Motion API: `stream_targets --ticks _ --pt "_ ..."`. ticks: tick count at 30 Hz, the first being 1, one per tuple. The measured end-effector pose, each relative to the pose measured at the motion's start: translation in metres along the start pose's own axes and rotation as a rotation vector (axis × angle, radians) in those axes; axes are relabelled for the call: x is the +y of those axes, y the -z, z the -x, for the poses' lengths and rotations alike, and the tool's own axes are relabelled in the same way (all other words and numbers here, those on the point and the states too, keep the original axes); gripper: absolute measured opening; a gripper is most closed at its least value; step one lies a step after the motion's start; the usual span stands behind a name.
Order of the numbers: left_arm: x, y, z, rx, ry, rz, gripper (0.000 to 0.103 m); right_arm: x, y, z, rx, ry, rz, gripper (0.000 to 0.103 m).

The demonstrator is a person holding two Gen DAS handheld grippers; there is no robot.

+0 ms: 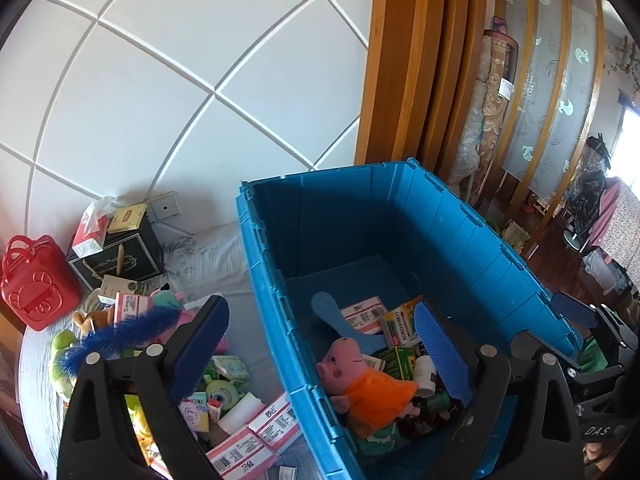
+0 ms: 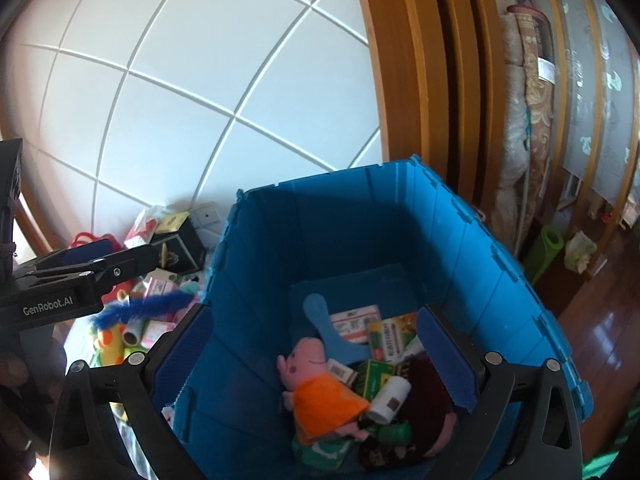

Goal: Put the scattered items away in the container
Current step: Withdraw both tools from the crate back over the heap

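A large blue plastic crate (image 1: 460, 240) (image 2: 472, 248) stands open on the bed. Inside lie a pink pig plush in an orange dress (image 1: 368, 388) (image 2: 316, 384), a blue paddle (image 2: 328, 328), green and pink boxes and a white bottle (image 2: 390, 398). My left gripper (image 1: 320, 348) is open and empty, straddling the crate's left wall. My right gripper (image 2: 316, 356) is open and empty above the crate's inside. Scattered items lie left of the crate: a fuzzy blue stick (image 1: 120, 336), pink boxes (image 1: 256, 440), a green one-eyed toy (image 1: 222, 390).
A red plastic case (image 1: 38, 284), a black box (image 1: 120, 252) with a tissue pack stand at the back left by the white panelled wall. Wooden door frames (image 1: 400, 60) and rolled mats stand behind the crate. Wooden floor lies to the right.
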State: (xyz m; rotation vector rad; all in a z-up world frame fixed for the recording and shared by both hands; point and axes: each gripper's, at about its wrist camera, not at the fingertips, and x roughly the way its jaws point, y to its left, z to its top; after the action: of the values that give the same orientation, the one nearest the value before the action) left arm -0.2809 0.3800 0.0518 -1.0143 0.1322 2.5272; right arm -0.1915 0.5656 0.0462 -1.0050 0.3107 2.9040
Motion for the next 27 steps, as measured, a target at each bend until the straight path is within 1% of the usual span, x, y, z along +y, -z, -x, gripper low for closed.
stream_targets --ticks 4,8,11,13,16,18,22,27 --pt "0.034 0.017 0.020 0.012 -0.061 0.041 0.095 0.033 0.003 0.004 0.027 -0.039 0.034 0.103" --pt "0.069 0.036 0.043 0.011 -0.097 0.083 0.095 0.067 0.012 0.008 0.062 -0.072 0.061 0.103" --pt "0.092 0.050 0.059 0.015 -0.127 0.106 0.095 0.088 0.018 0.014 0.084 -0.077 0.076 0.103" --pt "0.103 0.060 0.069 0.021 -0.157 0.102 0.095 0.100 0.023 0.019 0.097 -0.081 0.077 0.103" --pt "0.114 0.077 0.082 0.024 -0.196 0.069 0.095 0.120 0.031 0.027 0.108 -0.062 0.113 0.103" --pt "0.124 0.089 0.088 0.040 -0.200 0.080 0.095 0.131 0.036 0.030 0.119 -0.057 0.124 0.103" --pt "0.146 0.107 0.098 0.066 -0.198 0.132 0.095 0.146 0.044 0.035 0.134 -0.047 0.135 0.103" --pt "0.163 0.120 0.110 0.077 -0.192 0.171 0.095 0.155 0.051 0.040 0.145 -0.040 0.137 0.103"
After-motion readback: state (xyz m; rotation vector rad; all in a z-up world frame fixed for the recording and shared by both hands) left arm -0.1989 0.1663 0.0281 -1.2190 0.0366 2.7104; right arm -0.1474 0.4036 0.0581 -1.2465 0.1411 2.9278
